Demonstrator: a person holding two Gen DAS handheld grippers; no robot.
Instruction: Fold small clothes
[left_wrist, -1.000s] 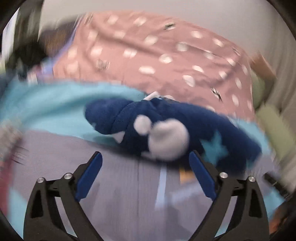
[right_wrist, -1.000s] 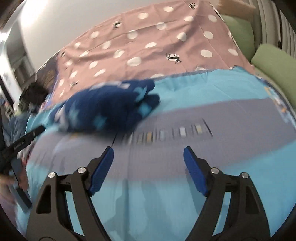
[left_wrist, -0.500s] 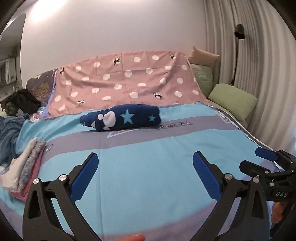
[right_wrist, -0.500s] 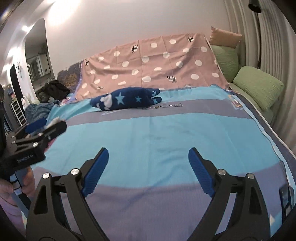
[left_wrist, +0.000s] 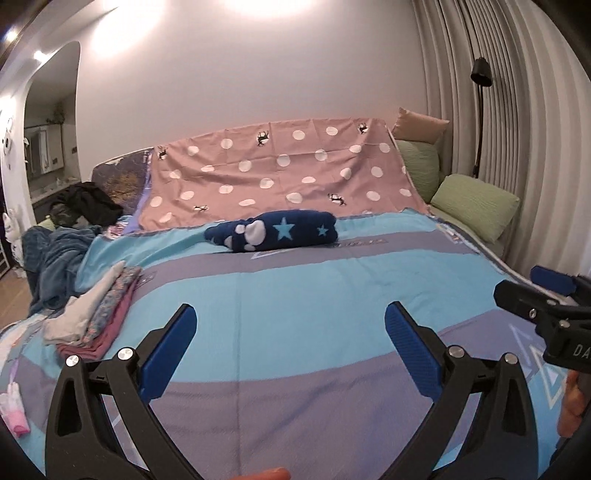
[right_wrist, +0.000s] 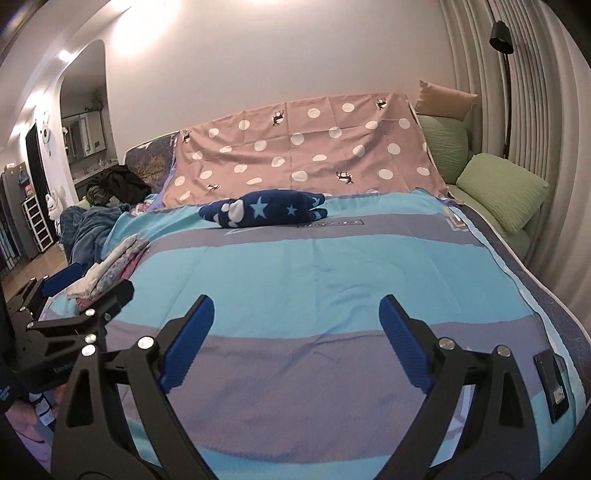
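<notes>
The left claw (left_wrist: 288, 332) is wide and holds nothing. The right claw (right_wrist: 295, 325) is wide too, with nothing between its blue pads (right_wrist: 402, 347). Both hang over the near end of the bed (left_wrist: 314, 295), which has a blue and grey cover. The folded navy cloth (left_wrist: 273, 235) with stars and a white paw lies far ahead of both claws, well apart from them, near the pink spotty sheet (left_wrist: 280, 166). A stack of folded clothes (left_wrist: 96, 314) sits ahead and to the left of the left claw. Green pillows (right_wrist: 502, 188) lie far ahead and to the right of the right claw.
</notes>
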